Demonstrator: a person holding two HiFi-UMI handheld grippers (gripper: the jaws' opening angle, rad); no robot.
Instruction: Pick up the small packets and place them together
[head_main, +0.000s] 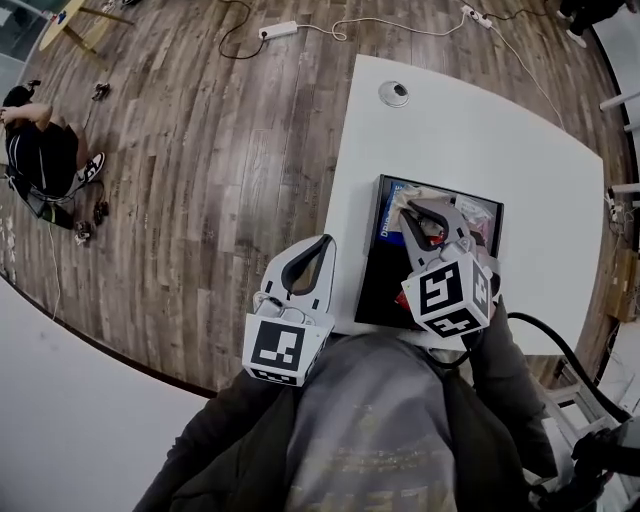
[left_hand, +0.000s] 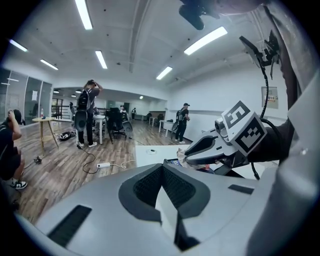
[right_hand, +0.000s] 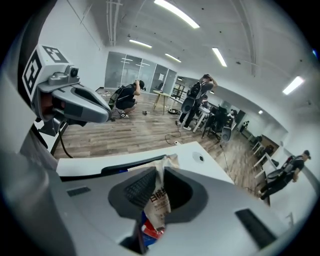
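Note:
A dark open box lies on the white table, with several small packets in its far end. My right gripper hovers over that box and is shut on a small white packet with red and blue print, which hangs between its jaws. In the right gripper view its tips pinch the packet's top. My left gripper is held at the table's left edge, beside the box, shut with nothing in it. From the left gripper view the right gripper shows above the box.
A round cable grommet sits in the table's far part. On the wooden floor lie a power strip and cables. A person crouches at far left; others stand far off. A black cable runs at my right.

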